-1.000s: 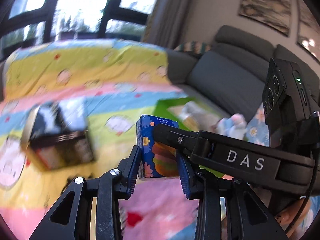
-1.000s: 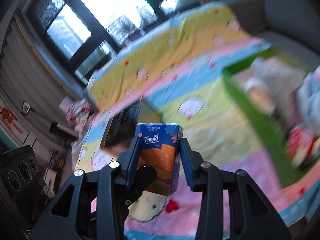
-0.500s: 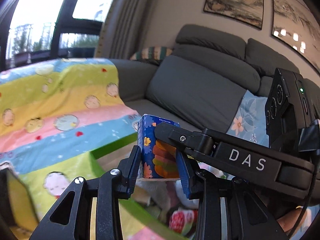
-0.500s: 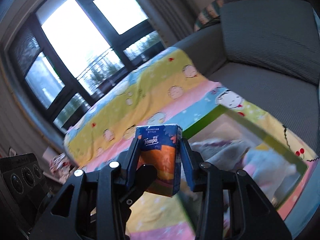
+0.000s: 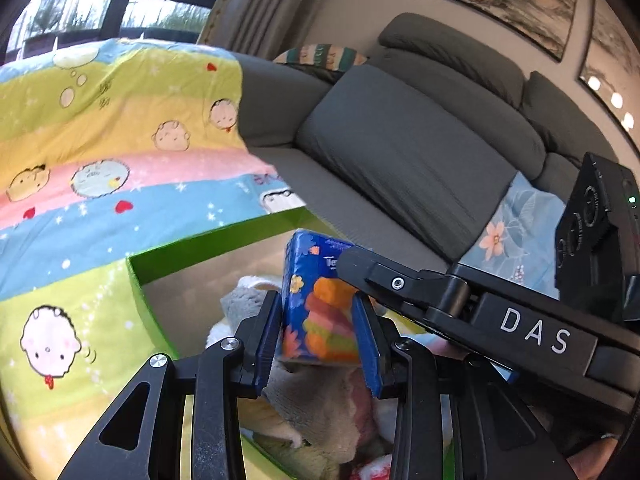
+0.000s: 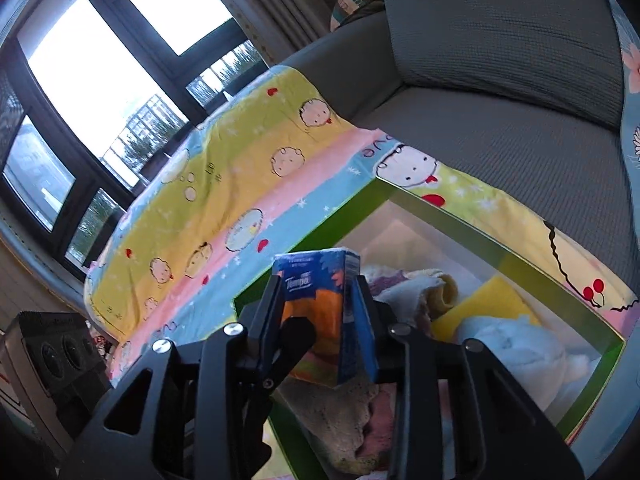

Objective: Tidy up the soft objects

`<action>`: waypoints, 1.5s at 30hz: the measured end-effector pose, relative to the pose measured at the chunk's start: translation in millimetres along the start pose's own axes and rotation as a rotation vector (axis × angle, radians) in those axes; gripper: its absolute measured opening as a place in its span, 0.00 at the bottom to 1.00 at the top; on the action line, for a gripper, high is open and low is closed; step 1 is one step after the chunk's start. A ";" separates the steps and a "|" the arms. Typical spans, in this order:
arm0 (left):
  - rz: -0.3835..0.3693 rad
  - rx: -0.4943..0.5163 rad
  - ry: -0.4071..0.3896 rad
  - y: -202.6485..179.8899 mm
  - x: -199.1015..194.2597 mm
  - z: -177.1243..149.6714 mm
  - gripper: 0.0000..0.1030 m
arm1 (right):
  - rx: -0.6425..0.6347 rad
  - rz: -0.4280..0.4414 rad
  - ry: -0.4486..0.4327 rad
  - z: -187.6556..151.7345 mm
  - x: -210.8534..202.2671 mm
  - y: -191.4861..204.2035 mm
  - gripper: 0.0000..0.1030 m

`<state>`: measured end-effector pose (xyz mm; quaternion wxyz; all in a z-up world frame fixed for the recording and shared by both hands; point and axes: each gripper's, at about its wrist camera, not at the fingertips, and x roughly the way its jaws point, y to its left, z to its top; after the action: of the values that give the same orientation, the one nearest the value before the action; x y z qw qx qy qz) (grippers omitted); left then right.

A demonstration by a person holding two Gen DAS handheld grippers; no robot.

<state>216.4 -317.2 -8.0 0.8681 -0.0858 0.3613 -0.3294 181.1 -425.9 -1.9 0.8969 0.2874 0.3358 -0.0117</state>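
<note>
Both jaws squeeze one small blue tissue pack (image 5: 316, 300) with orange and flower pictures. The left gripper (image 5: 318, 322) and the right gripper (image 6: 320, 322) each pinch its sides. The pack hangs over the green box (image 6: 460, 216) with see-through walls, inside its rim. Soft cloths (image 6: 516, 340) fill the box. The rainbow cartoon blanket (image 5: 100, 168) lies under the box, beside one grey sofa (image 5: 400, 140).

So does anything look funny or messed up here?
Just one thing: both grippers, left and right, pinch the same tissue pack at once, above the green box. The towels inside lie jumbled, not folded. Nothing looks torn or spilled.
</note>
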 end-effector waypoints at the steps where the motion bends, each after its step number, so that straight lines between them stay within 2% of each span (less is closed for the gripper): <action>1: 0.007 -0.009 0.013 0.5 1.7 -0.9 0.36 | -0.011 -0.011 0.003 -1.0 0.7 2.4 0.31; 7: 0.018 -0.019 0.026 -0.6 -6.9 -1.0 0.36 | -0.039 -0.020 -0.018 -2.6 -5.1 6.5 0.33; 10: 0.025 -0.002 0.026 -6.5 -20.0 1.7 0.36 | -0.029 -0.018 -0.040 -1.9 -13.5 3.6 0.38; 11: 0.026 0.004 0.023 -7.7 -24.1 3.2 0.39 | -0.023 -0.023 -0.052 -1.7 -18.7 1.9 0.43; 13: 0.051 0.021 0.021 -12.1 -35.8 4.9 0.66 | -0.018 -0.029 -0.068 -1.9 -26.0 1.5 0.55; 15: 0.080 0.042 -0.002 -16.1 -47.0 4.2 0.74 | -0.016 -0.023 -0.096 -3.3 -37.7 0.9 0.61; 18: 0.100 0.060 -0.030 -20.7 -64.2 1.8 0.79 | -0.026 -0.053 -0.130 -5.0 -53.5 1.9 0.70; 20: 0.113 0.063 -0.037 -22.5 -73.4 -0.2 0.79 | -0.041 -0.094 -0.146 -7.4 -65.3 4.6 0.85; 23: 0.123 0.075 -0.039 -25.8 -86.3 -4.7 0.82 | -0.049 -0.119 -0.167 -11.3 -80.6 8.3 0.92; 26: 0.135 0.095 -0.042 -31.4 -97.6 -10.0 0.90 | -0.052 -0.120 -0.180 -15.8 -94.7 11.2 0.99; 31: 0.107 0.066 0.000 -30.0 -104.0 -16.9 0.91 | -0.085 -0.177 -0.165 -22.9 -102.9 16.9 0.99; 40: 0.148 0.019 0.058 -25.3 -101.2 -23.5 0.91 | -0.094 -0.234 -0.124 -31.1 -102.2 14.1 0.99; 45: 0.147 0.013 0.066 -24.6 -99.8 -25.8 0.91 | -0.085 -0.258 -0.118 -33.4 -104.1 11.8 0.99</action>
<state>134.1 -270.5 39.7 0.8781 -0.0427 0.3929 -0.2698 83.2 -416.5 47.2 0.9175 0.2026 0.3167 -0.1296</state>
